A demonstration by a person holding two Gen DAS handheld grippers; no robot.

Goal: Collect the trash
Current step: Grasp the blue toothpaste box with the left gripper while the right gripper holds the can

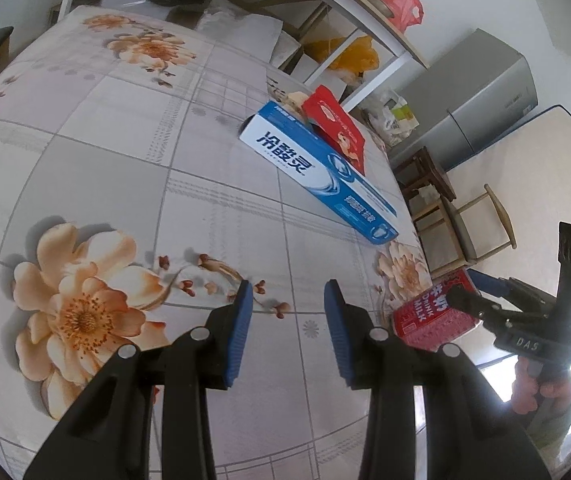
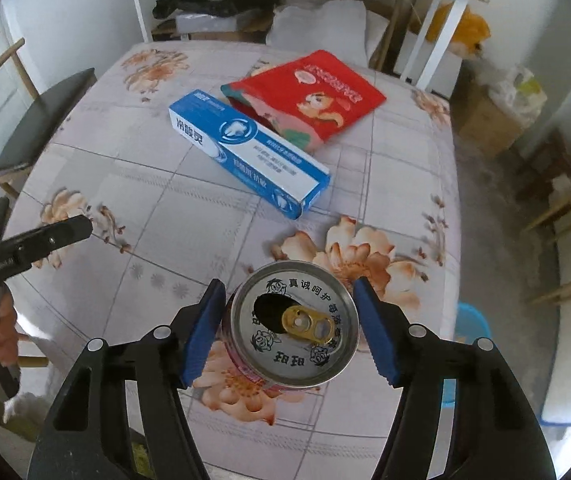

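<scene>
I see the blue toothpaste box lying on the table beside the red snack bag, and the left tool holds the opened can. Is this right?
Not quite: the right tool holds the opened can, as the right wrist view shows. The left tool is empty.

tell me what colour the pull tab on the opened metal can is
Gold, on the silver lid of the red metal can; it shows best in the right wrist view.

A floral, checked cloth covers the counter (image 2: 165,184). Beyond its far edge stands a white-framed shelf (image 2: 437,28) against pale walls, holding an orange bag (image 2: 465,32). A grey cabinet (image 1: 481,100) stands right, wooden chairs (image 1: 465,220) sit on the grey floor, and a blue bin (image 2: 473,328) is near right.
</scene>
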